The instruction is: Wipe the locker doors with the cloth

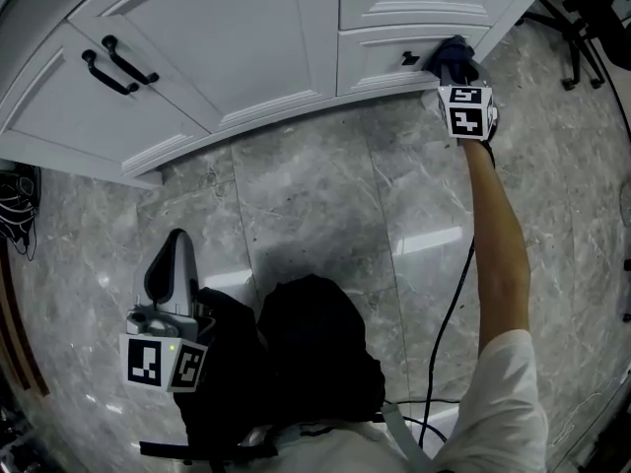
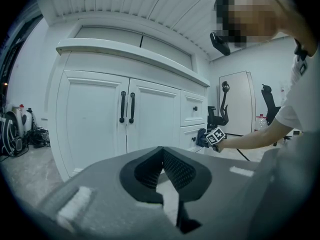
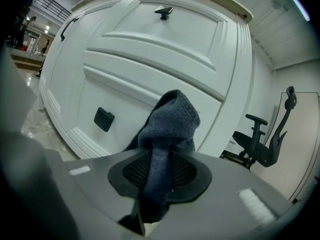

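Down by the lower of two drawers (image 1: 380, 55), the right gripper (image 3: 160, 171) clamps one cloth (image 3: 172, 116); the left gripper (image 2: 162, 156), closed and empty, faces two doors (image 2: 92, 124).

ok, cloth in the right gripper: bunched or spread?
Bunched. The cloth pokes out of the right gripper as one rolled wad.

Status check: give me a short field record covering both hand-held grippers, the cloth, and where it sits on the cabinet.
Right hand-held gripper: shut on the dark blue-grey knitted cloth
Cloth position: at the white lower drawer front, right of its black square knob; contact uncertain
Left hand-held gripper: jaws together, empty, held low, away from the cabinet
White double doors: untouched, black bar handles
Floor: grey marble tiles
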`<action>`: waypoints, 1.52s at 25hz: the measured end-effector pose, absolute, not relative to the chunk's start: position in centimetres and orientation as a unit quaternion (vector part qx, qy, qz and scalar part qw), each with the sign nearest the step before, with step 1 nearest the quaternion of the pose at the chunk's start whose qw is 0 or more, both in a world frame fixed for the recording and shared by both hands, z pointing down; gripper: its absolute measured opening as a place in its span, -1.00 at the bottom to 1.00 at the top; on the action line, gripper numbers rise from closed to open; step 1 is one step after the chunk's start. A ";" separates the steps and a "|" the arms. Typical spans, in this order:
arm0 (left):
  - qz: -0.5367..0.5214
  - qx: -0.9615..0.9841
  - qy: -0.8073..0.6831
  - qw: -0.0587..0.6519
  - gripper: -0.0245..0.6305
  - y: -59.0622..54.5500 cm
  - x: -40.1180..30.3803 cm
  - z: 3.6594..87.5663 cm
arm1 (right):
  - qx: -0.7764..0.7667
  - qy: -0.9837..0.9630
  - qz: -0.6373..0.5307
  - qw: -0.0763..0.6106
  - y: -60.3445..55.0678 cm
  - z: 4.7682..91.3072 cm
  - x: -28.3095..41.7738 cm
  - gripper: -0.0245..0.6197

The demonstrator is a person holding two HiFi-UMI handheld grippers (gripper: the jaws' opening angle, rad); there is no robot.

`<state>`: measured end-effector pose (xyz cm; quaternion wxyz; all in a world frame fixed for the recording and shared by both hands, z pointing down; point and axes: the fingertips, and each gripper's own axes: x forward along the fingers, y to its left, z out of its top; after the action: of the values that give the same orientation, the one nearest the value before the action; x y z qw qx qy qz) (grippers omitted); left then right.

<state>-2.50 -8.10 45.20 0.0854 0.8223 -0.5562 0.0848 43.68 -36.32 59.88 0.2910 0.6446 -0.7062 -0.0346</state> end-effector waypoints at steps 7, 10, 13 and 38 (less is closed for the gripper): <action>0.088 0.824 -0.552 0.092 -0.92 -8.3 -2.2 45.9 | 0.627 -0.710 -0.007 0.321 -35.9 64.3 42.7 -0.67; 0.089 0.823 -0.553 0.093 -0.92 -8.3 -2.5 46.0 | 0.627 -0.715 0.006 0.309 -35.5 65.6 41.1 -0.67; 0.089 0.821 -0.556 0.096 -0.92 -8.2 -3.0 46.2 | 0.623 -0.725 0.010 0.292 -35.1 65.7 38.7 -0.67; 0.065 0.826 -0.551 0.101 -0.92 -7.5 -4.5 45.9 | 0.574 -0.773 0.004 0.271 -33.2 63.5 26.5 -0.67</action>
<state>-4.53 -7.53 45.93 0.1015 0.8259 -0.5509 0.0646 26.55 -33.23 63.50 0.2710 0.5740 -0.7727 0.0044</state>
